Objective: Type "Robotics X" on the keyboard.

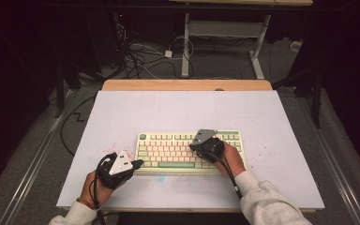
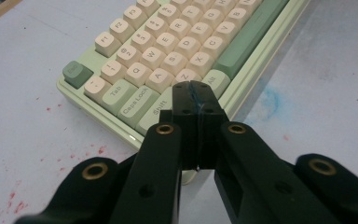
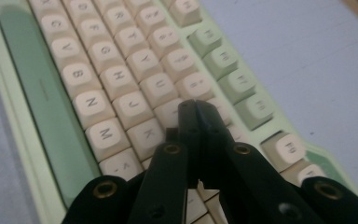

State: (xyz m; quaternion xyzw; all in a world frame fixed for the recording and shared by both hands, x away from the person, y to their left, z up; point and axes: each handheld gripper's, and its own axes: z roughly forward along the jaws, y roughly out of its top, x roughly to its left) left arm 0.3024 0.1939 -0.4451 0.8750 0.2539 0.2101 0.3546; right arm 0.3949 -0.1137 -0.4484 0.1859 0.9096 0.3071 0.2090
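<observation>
The left gripper (image 1: 133,164) is at the near left part of the surface (image 1: 122,112), held in a hand with a light sleeve, and its jaws are pressed together with nothing between them. In the left gripper view the tips are just over the near left corner of the keyboard (image 1: 168,152), above the Shift and Alt keys; if they touch the keys I cannot tell. The right gripper (image 1: 201,149) is over the right half of the keyboard, and its jaws are also together and empty. In the right gripper view the tips stand above the keys beside K and J, and they hide the keys under them.

The keyboard lies flat in the near middle of the surface, a little toward the near edge. Its long axis runs left to right, parallel to the near edge, and the green space bar (image 3: 37,93) faces the person. The keys are cream with pale green ones at the sides.

The surface is white, with small red spots (image 2: 74,154) near its left side and a pale blue mark (image 2: 270,100) by the near edge of the keyboard. At the far edge a wooden strip (image 1: 187,85) is visible. Beyond it the room is dark, with cables (image 1: 140,58) on the floor and the legs of a white stand (image 1: 186,47). The letters on the far keys are blurred.
</observation>
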